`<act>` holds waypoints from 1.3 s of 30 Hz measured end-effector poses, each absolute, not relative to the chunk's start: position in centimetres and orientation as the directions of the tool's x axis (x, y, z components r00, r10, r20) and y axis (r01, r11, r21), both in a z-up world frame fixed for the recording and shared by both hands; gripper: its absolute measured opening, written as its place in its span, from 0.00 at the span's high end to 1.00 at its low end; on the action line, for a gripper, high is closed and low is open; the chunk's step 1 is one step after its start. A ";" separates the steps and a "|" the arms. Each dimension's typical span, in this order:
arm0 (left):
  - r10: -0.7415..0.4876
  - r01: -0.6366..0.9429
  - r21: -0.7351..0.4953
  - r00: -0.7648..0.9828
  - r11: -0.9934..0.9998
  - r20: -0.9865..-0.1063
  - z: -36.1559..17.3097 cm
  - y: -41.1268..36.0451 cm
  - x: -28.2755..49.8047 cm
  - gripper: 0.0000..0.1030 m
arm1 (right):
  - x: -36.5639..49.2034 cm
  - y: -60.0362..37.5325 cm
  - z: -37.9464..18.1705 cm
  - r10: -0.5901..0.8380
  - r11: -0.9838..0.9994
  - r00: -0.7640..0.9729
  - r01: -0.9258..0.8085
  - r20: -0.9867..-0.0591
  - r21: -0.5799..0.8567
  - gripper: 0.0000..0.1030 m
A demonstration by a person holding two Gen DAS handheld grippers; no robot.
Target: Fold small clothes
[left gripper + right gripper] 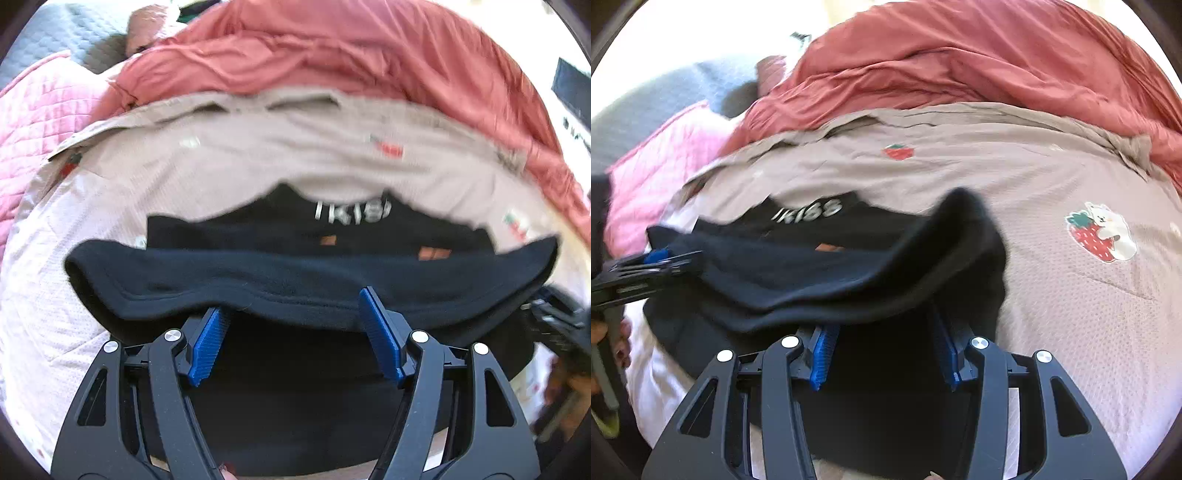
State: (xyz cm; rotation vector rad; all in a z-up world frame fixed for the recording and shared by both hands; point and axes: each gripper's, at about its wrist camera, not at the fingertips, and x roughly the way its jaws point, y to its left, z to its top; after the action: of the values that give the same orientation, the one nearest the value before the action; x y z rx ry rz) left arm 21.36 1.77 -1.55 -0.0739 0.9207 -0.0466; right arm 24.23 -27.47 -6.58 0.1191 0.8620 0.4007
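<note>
A small black garment (303, 273) with white letters and orange patches lies on a beige bedspread (155, 177). Its near edge is folded up and over, draped across both grippers. My left gripper (295, 306) has its blue pads (210, 343) spread wide, the hem resting over the fingertips. My right gripper (882, 325) is also spread wide under the raised fold of the garment (827, 273), tips hidden by cloth. The left gripper also shows at the left edge of the right wrist view (646, 266), and the right gripper at the right edge of the left wrist view (554, 317).
The beige bedspread (1071, 295) has strawberry prints (1100, 236). A crumpled red duvet (332, 51) is heaped behind it. A pink quilted cover (37, 122) lies at the left, with grey quilting (74, 33) beyond. A hand (613, 343) shows at the left edge.
</note>
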 end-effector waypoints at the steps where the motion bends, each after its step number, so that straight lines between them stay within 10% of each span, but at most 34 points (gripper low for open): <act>1: -0.086 0.010 -0.102 0.625 0.995 -0.776 -0.7 1.8 21.0 0.36 | 24.7 -27.8 -6.8 0.391 0.919 0.581 -0.281 -0.713 0.275 0.55; 14: -0.164 0.170 -0.086 0.527 0.982 -0.834 -3.4 -2.2 16.4 0.31 | 26.6 -28.8 -6.9 0.361 0.932 0.602 -0.231 -0.712 0.278 0.46; 39: 0.055 -0.157 -0.049 0.597 0.986 -0.800 -2.3 7.4 22.2 0.16 | 27.6 -32.0 -7.5 0.312 0.940 0.579 -0.075 -0.753 0.332 0.31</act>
State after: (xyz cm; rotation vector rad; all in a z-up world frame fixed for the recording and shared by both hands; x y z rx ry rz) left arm 22.21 7.43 -2.26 -0.1184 0.9234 0.1235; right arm 27.58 -32.01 -7.52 0.2777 0.9285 0.2297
